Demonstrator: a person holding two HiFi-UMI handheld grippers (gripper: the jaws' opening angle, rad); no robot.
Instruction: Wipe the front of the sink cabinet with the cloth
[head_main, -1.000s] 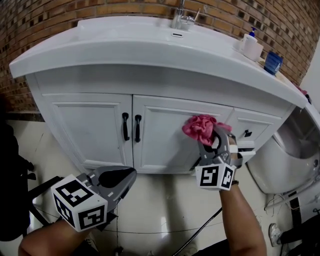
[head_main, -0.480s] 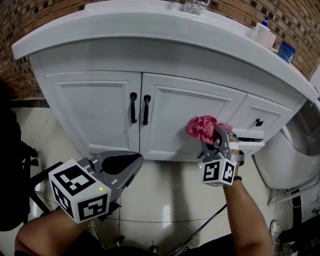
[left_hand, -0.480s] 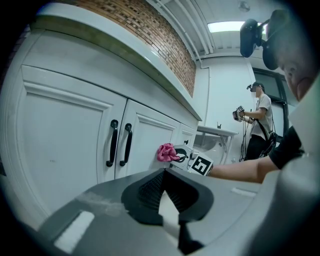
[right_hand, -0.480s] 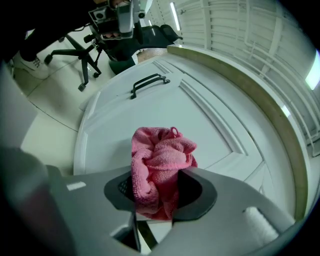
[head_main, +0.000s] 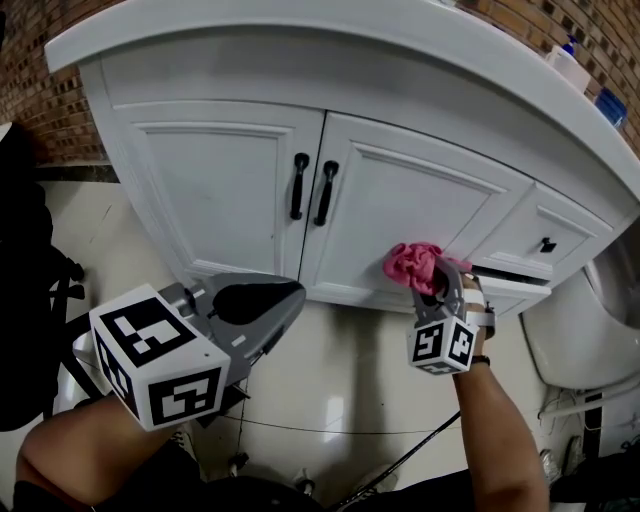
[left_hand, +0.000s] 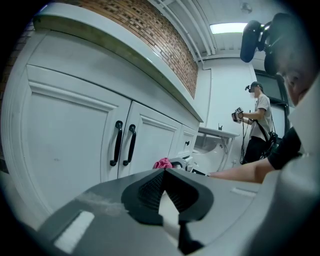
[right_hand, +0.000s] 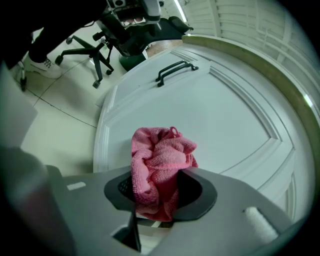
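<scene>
Mid-wipe, I'd say: right gripper (head_main: 432, 283) has its jaws clenched on the pink cloth (head_main: 410, 264), low against the right cabinet door (head_main: 400, 205). Left gripper (head_main: 290, 298) is clenched and empty. Next up is probably a sweep across the panel.

Red-brown brick wall (head_main: 40, 110), upper left. Glossy pale tiled floor (head_main: 350, 390), thin black cable (head_main: 400, 462) lying across it. White ceramic toilet bowl (head_main: 580, 335), far right. White pump bottle (head_main: 567, 62) near blue cup (head_main: 610, 105). Black wheeled office chair (right_hand: 87, 55). Standing person (left_hand: 257, 122), background.
</scene>
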